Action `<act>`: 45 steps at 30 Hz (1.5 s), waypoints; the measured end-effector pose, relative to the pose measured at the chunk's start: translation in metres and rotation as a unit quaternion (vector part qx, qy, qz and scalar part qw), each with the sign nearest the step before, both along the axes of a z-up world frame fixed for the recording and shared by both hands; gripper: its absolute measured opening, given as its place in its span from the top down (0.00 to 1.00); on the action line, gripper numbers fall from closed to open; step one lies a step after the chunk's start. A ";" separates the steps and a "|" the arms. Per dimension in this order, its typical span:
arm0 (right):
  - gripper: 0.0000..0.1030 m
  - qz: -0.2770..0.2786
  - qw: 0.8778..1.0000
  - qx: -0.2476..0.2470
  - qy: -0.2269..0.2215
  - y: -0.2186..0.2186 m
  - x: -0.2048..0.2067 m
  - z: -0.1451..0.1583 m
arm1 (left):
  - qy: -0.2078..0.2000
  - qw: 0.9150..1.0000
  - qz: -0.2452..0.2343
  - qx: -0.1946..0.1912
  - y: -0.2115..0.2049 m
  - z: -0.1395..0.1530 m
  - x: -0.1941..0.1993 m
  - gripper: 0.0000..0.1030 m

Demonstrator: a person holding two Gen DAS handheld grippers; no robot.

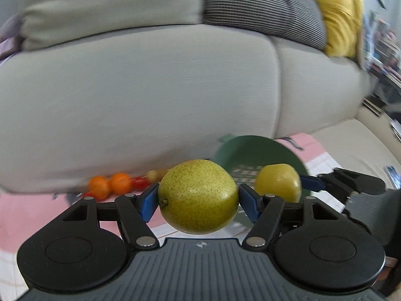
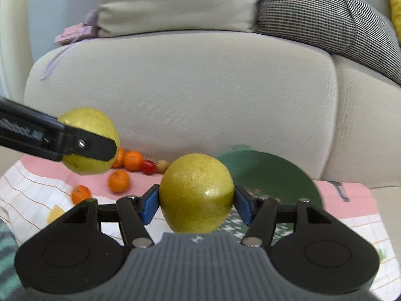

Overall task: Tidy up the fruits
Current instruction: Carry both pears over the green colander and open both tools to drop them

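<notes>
While clamped across their widest girth, left gripper (image 1: 198,200) on speckled pear (image 1: 198,197), right gripper (image 2: 196,204) on yellow pear (image 2: 196,193), near green bowl (image 2: 270,173): firm, smooth, likely bruisable, needing gentle squeeze.

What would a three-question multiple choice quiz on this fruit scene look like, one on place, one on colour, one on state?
1. Where is the green bowl?
A. on the sofa cushions
B. on the pink cloth before the sofa
C. in a gripper

2. What colour are the loose round fruits on the cloth?
A. orange
B. purple
C. blue

3. What is the right gripper doing?
A. hanging empty
B. gripping the bowl
C. clamping a pear

Answers: B, it sits on the cloth below the cushions; A, they are orange; C, the jaws press on its sides.
</notes>
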State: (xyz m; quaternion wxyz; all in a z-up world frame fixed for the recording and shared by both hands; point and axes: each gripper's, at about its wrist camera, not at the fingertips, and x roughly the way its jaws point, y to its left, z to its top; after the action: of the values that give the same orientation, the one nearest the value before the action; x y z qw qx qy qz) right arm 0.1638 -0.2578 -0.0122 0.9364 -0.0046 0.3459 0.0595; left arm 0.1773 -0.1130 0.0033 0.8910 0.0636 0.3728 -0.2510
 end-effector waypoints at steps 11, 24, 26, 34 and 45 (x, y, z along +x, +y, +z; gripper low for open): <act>0.41 0.009 0.998 -0.041 0.057 -0.047 0.022 -0.035 | 0.065 0.996 -0.057 0.000 -0.075 -0.023 0.034 0.25; 0.41 0.037 0.990 -0.059 0.126 -0.050 0.046 -0.068 | 0.105 0.989 -0.083 0.056 -0.097 -0.063 0.046 0.25; 0.42 0.040 0.989 -0.054 0.133 -0.048 0.042 -0.070 | 0.109 0.988 -0.087 0.063 -0.096 -0.066 0.045 0.25; 0.42 0.029 0.985 -0.014 0.167 -0.037 0.017 -0.064 | 0.134 0.982 -0.088 0.097 -0.086 -0.071 0.029 0.25; 0.42 0.057 0.977 -0.015 0.207 -0.014 -0.015 -0.068 | 0.176 0.971 -0.099 0.129 -0.086 -0.085 0.007 0.25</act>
State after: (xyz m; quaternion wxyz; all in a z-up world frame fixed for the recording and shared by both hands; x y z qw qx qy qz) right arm 0.1491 -0.2723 -0.0799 0.8395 -0.0261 0.5319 0.1077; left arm 0.1840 -0.1994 -0.0817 0.7663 0.1695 0.5453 -0.2945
